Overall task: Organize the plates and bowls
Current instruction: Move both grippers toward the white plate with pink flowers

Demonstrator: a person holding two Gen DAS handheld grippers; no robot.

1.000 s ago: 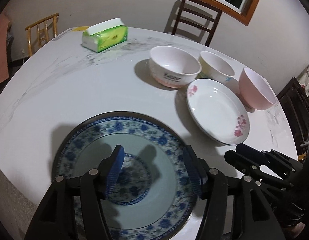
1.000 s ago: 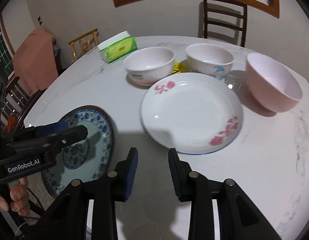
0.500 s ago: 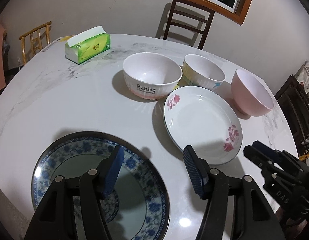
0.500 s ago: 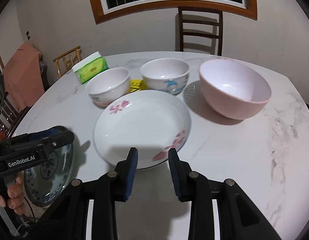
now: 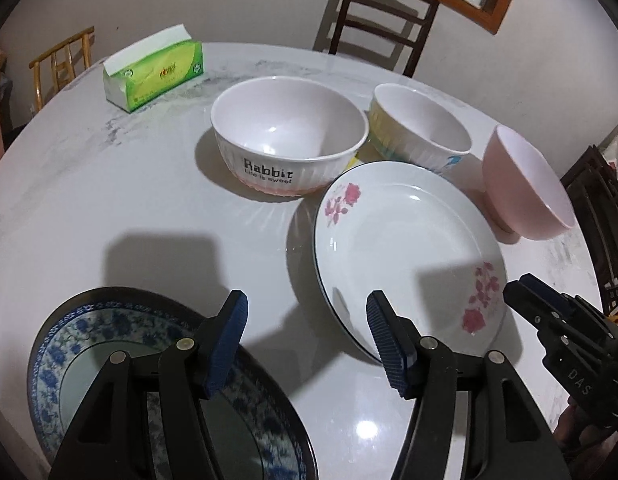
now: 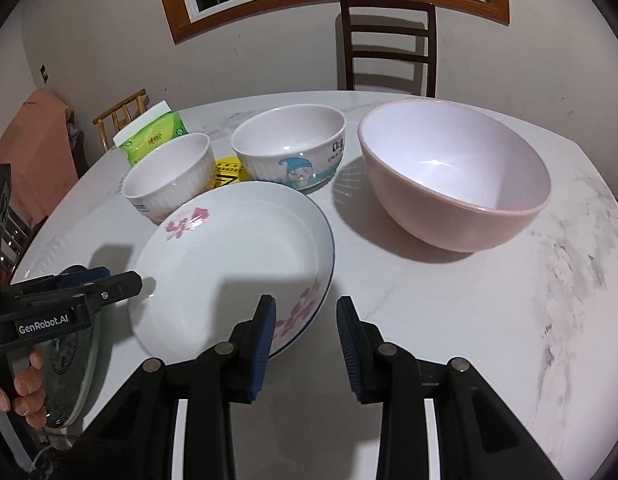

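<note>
A white plate with pink flowers (image 5: pixel 405 248) lies mid-table, and a blue-patterned plate (image 5: pixel 69 360) sits at the near left edge. Behind them stand a white "Rabbit" bowl (image 5: pixel 289 140), a cartoon-printed bowl (image 5: pixel 421 128) and a pink bowl (image 5: pixel 525 188). My left gripper (image 5: pixel 307 340) hangs open and empty over bare table between the two plates. My right gripper (image 6: pixel 305 336) is open at the near rim of the flowered plate (image 6: pixel 233 264). That rim shows in the gap between its jaws, and the pads do not press on it. The pink bowl (image 6: pixel 453 176) stands ahead to the right.
A green tissue pack (image 5: pixel 153 72) lies at the back left, and a yellow sticker (image 6: pixel 229 172) shows between the bowls. Chairs stand round the round marble table (image 6: pixel 489 320). A hand (image 6: pixel 25 384) holds the left gripper (image 6: pixel 89 284) at the left edge.
The left gripper has moved right, off the blue plate, toward the flowered plate. The right gripper has moved right along the flowered plate's near rim, nearer the pink bowl. Neither gripper's jaws have changed.
</note>
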